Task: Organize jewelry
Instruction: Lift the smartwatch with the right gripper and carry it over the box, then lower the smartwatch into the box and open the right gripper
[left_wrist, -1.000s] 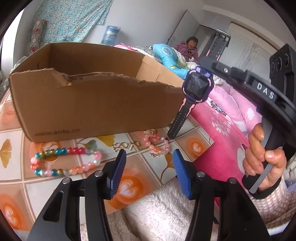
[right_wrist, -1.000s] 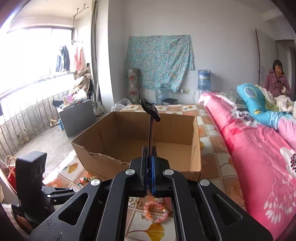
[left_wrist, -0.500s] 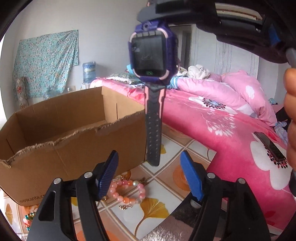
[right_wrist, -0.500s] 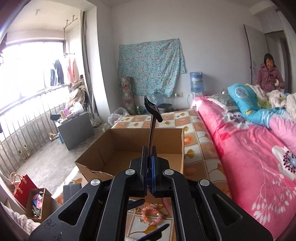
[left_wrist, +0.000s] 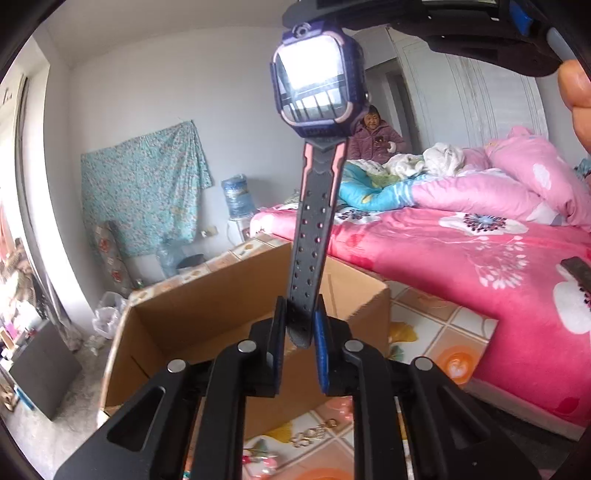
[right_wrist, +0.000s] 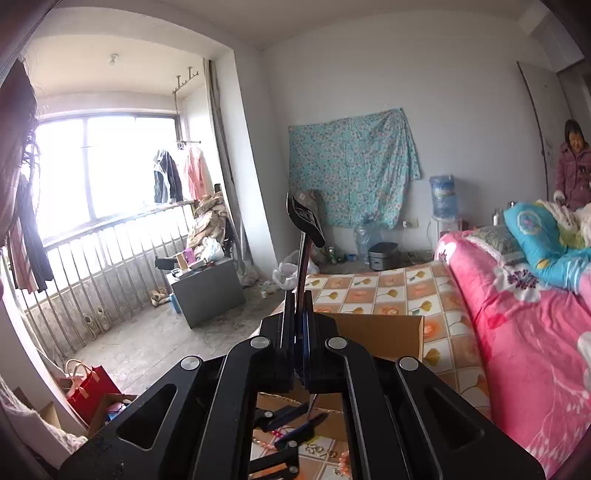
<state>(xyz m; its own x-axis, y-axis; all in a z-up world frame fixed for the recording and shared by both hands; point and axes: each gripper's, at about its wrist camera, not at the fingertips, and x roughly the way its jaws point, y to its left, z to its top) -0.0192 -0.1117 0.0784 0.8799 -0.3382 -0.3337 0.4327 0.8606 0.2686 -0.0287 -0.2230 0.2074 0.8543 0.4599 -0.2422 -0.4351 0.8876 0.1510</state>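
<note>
A purple and pink smartwatch (left_wrist: 318, 83) hangs in the air above an open cardboard box (left_wrist: 207, 325). My right gripper (right_wrist: 300, 328) is shut on its upper strap (right_wrist: 302, 266); the right gripper's body fills the top of the left wrist view. My left gripper (left_wrist: 300, 334) has closed its blue pads (left_wrist: 320, 338) around the lower end of the dark strap (left_wrist: 314, 243). A gold clasp piece (left_wrist: 312, 434) and pink beads (left_wrist: 258, 461) lie on the tiled floor below.
A pink floral bed (left_wrist: 480, 251) runs along the right. A person (left_wrist: 373, 134) sits at its far end. The box also shows in the right wrist view (right_wrist: 380, 332). A grey cabinet (right_wrist: 205, 291) and red bag (right_wrist: 92, 387) stand to the left by the railing.
Both grippers rose and tilted up. My left gripper closed from wide open onto the lower strap of the watch. The right gripper kept its hold on the upper strap.
</note>
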